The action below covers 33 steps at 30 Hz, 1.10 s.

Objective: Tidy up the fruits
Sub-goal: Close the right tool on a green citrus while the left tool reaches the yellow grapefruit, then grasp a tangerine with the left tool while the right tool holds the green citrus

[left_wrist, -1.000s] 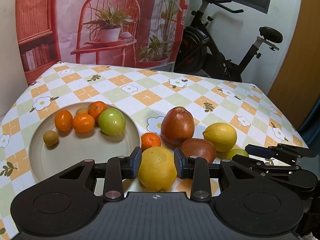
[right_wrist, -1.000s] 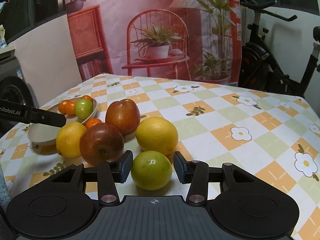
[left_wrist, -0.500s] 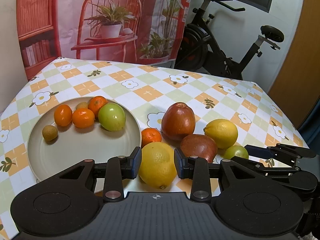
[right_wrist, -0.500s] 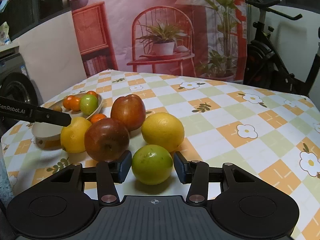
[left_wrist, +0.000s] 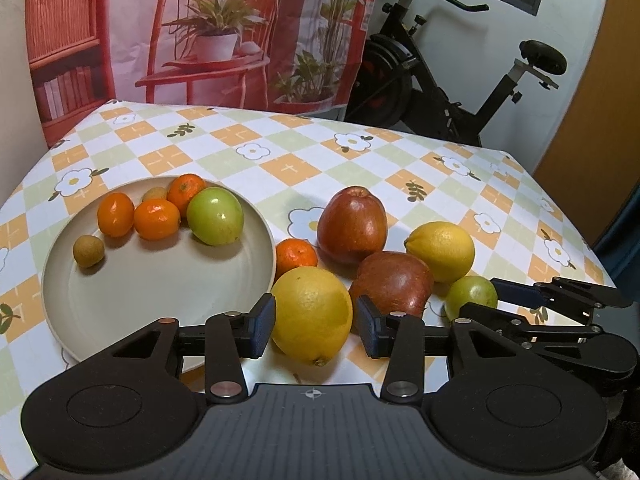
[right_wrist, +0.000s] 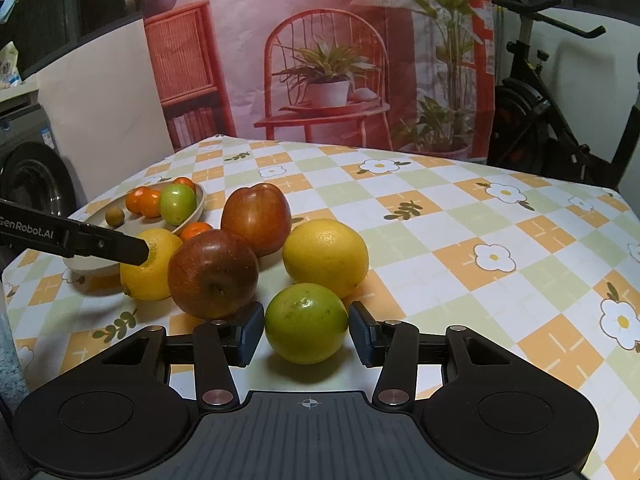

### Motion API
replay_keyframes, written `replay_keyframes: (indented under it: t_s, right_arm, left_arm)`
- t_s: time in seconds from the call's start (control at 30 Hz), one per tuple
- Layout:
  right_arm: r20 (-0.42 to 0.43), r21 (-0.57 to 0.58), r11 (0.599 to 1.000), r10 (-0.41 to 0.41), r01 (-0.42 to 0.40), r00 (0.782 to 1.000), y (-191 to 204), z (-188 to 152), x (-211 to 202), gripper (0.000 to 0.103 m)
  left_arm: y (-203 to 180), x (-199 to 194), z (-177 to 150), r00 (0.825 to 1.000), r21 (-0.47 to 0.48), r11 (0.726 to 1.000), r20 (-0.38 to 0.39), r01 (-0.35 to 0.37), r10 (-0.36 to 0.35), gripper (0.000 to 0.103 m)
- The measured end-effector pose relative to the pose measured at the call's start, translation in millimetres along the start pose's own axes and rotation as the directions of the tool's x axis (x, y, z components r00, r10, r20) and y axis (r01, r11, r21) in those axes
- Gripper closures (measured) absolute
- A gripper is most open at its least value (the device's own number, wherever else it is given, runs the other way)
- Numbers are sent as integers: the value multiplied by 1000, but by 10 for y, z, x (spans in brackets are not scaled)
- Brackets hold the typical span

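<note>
A beige plate (left_wrist: 152, 300) holds several small oranges, a green apple (left_wrist: 215, 216) and a small brown fruit (left_wrist: 88, 251). My left gripper (left_wrist: 316, 322) is open with a large yellow lemon (left_wrist: 312, 314) between its pads, small gaps either side. My right gripper (right_wrist: 306, 330) is open around a green lime (right_wrist: 306, 328), which rests on the table. Two red apples (left_wrist: 352, 224) (left_wrist: 392, 282), a second lemon (left_wrist: 440, 250) and a small orange (left_wrist: 296, 256) lie beside the plate. The right gripper also shows in the left wrist view (left_wrist: 560, 300).
The table has a checkered floral cloth (right_wrist: 480, 240). An exercise bike (left_wrist: 440, 80) and a printed backdrop (left_wrist: 200, 32) stand behind it. The table's right edge (left_wrist: 580, 240) is near the fruit pile.
Both grippers have risen and drawn back slightly, jaws a little wider around their fruits. The lemon and the lime stay on the table.
</note>
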State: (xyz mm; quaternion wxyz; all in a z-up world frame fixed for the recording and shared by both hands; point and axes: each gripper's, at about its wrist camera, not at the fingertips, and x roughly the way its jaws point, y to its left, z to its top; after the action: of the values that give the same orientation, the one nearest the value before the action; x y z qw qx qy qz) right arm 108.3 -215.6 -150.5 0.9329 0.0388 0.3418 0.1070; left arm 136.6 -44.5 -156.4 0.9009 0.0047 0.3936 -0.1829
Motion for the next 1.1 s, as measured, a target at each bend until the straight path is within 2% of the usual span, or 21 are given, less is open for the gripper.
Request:
replay_keyframes:
  t_s: [0.37,0.73,1.1]
  right_arm:
    - [0,4,1000,2,-2,1000,-9,-3,-4,60]
    - [0,5,1000,2,-2,1000,-13,-1,-3,60]
    - [0,7,1000,2,-2,1000,-14,0,-2,60]
  left_arm:
    - [-20,114,57,1000,80,997,21,-16,15,53]
    - [-10,47,-10,1000,76,997,-4,13,-13,56]
    - [8,11,-29,1000,64,998,-9,13,-12,56]
